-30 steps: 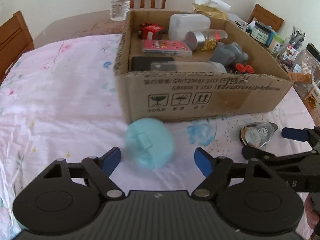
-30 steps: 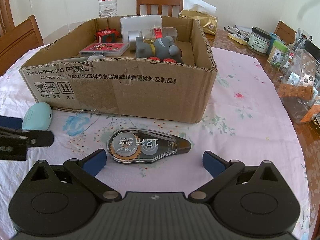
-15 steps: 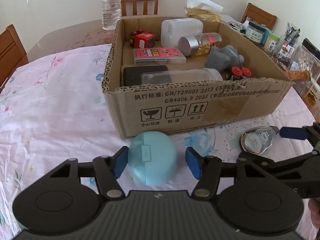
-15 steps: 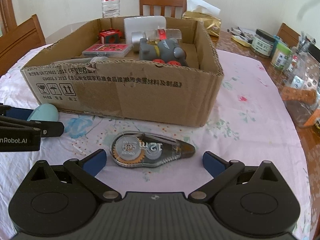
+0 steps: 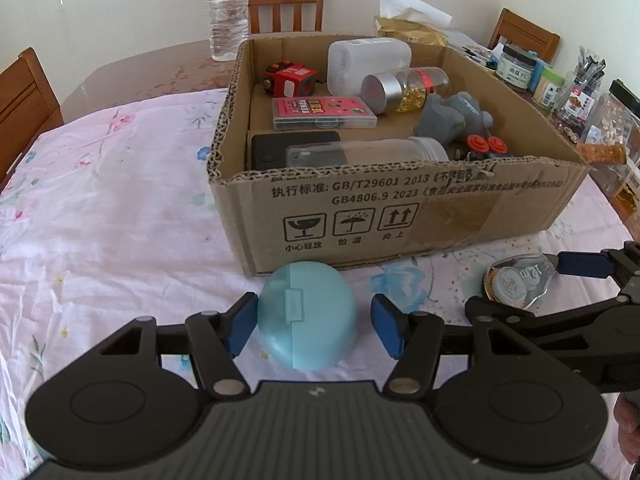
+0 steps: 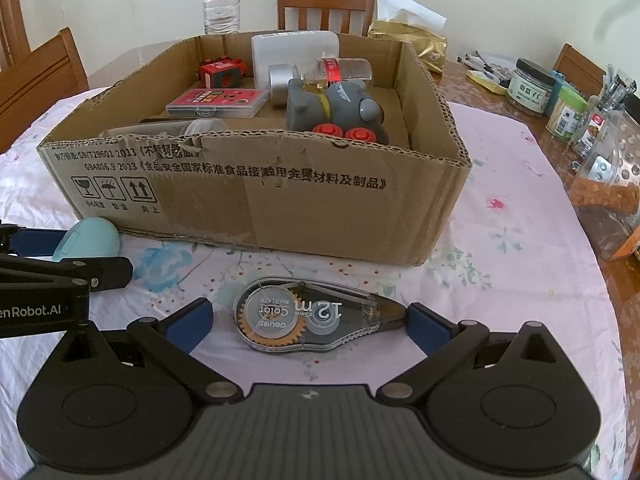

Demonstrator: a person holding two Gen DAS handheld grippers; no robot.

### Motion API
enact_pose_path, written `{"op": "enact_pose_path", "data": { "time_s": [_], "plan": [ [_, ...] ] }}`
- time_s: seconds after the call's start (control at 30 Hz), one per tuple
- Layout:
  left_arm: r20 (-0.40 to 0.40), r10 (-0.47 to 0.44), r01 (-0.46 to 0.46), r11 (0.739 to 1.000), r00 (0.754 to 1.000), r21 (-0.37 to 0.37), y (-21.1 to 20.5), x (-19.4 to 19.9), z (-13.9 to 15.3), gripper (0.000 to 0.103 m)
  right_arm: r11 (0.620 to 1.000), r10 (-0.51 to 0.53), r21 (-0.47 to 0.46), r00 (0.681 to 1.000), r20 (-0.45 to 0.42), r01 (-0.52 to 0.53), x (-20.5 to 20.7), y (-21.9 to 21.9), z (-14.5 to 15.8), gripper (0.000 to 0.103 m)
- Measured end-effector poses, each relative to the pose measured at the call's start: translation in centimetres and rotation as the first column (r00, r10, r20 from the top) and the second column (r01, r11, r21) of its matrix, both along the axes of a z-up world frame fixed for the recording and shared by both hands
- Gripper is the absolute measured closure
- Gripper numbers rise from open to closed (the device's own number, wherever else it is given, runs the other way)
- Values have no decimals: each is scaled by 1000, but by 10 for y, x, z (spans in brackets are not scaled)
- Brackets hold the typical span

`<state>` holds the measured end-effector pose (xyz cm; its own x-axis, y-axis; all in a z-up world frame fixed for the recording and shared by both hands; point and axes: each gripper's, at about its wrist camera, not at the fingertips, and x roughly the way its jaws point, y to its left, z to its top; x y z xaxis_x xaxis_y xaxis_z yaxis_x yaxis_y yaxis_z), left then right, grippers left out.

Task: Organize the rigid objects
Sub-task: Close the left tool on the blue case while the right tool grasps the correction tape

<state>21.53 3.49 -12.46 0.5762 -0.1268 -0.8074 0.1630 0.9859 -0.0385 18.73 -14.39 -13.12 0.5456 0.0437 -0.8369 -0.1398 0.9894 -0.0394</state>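
A light blue oval case (image 5: 307, 314) lies on the floral tablecloth in front of the cardboard box (image 5: 400, 216). My left gripper (image 5: 314, 330) is open around it, the left pad touching its side and the right pad a little apart. The case also shows in the right wrist view (image 6: 87, 238). A clear correction tape dispenser (image 6: 310, 318) lies flat between the fingers of my open right gripper (image 6: 310, 320), its tip touching the right pad. It also shows in the left wrist view (image 5: 518, 278). The box (image 6: 256, 200) holds several items.
In the box are a red cube (image 5: 290, 78), a pink case (image 5: 322, 112), a grey toy (image 5: 452, 118), jars and a clear bottle (image 5: 368, 152). A water bottle (image 5: 228, 8) stands behind it. Jars and containers (image 6: 600, 128) crowd the table's right side. Wooden chairs surround the table.
My left gripper has moved forward around the blue case and its fingers have narrowed. My right gripper has moved forward so the tape dispenser lies between its fingers.
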Motion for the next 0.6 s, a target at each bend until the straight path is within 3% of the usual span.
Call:
{"op": "enact_pose_path", "data": {
  "time_s": [0.17, 0.27, 0.33, 0.6],
  "plan": [
    [-2, 5, -5, 1000, 1000, -3, 0, 1, 0, 42, 999, 35, 2, 999, 1, -35, -1, 3, 4, 10],
    [-1, 7, -7, 1000, 1000, 0, 0, 1, 0, 43, 999, 39, -7, 999, -2, -39, -2, 5, 5, 10],
    [0, 8, -8, 1000, 1000, 2, 0, 2, 0, 51, 999, 37, -4, 999, -7, -37, -1, 5, 5, 10],
    [-8, -23, 23, 1000, 1000, 2, 2, 4, 1, 51, 999, 48, 2, 999, -19, -48, 4, 2, 4, 8]
  ]
}}
